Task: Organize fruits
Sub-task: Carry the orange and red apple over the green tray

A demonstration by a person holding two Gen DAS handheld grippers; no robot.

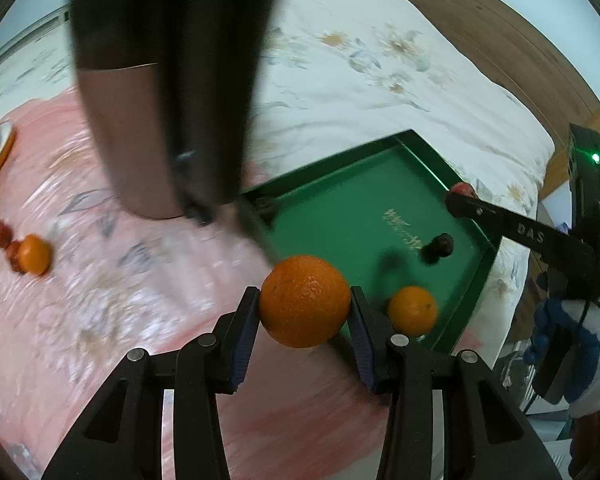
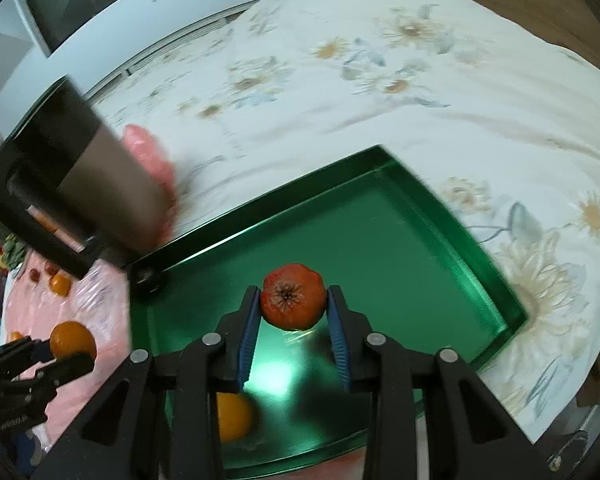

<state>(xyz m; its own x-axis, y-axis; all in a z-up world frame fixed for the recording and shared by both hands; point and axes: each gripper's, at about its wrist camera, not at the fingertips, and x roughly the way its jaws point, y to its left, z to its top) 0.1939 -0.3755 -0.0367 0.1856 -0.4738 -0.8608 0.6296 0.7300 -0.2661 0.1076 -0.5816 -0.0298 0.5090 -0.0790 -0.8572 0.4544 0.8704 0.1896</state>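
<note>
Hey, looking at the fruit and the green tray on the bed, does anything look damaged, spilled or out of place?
One thing: the small red fruit held in the right gripper over the green rectangular tray looks wrinkled and puckered around its dark centre, unlike the smooth orange in the left gripper. Nothing looks spilled.

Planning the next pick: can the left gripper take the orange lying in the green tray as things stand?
Probably not yet: the left gripper is already shut on an orange, so its jaws are full. The orange in the tray lies uncovered beside it.

One orange [image 1: 413, 309] lies in the tray [image 1: 474, 256] on the bed [image 1: 340, 80].
</note>
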